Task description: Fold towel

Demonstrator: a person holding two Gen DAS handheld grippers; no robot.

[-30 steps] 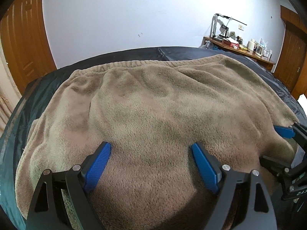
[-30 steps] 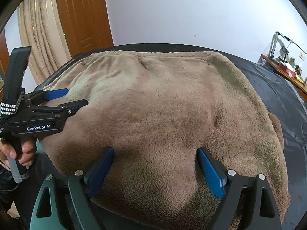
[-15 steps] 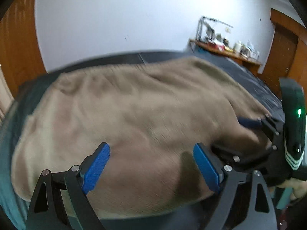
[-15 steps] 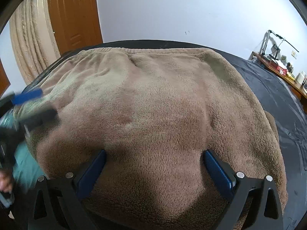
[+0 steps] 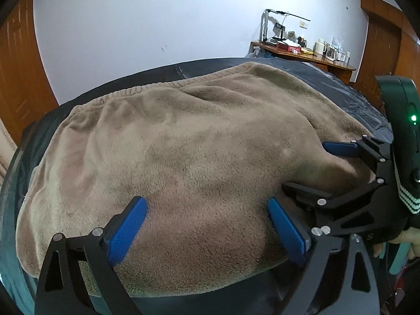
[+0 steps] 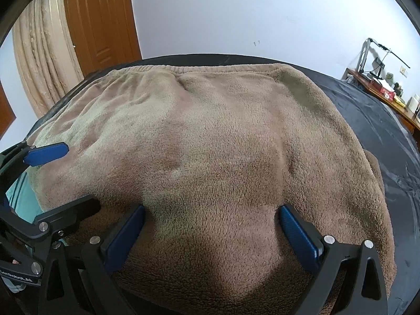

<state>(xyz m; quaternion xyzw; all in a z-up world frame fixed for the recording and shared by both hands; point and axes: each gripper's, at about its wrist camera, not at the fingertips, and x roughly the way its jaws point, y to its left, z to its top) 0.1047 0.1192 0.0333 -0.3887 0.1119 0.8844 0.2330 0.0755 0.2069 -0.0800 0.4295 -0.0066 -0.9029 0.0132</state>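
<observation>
one towel [image 5: 199, 152], two grippers, one desk [image 5: 309, 56], two doors.

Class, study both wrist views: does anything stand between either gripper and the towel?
Nothing visible does. The left gripper, jaws opening, and the open right gripper both hang directly over the brown towel, with only bare fabric between their fingers.

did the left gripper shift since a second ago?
Yes. In the right wrist view the left gripper has slid down and toward the left frame edge against the towel; its jaws are opening, not clamping it.
</observation>
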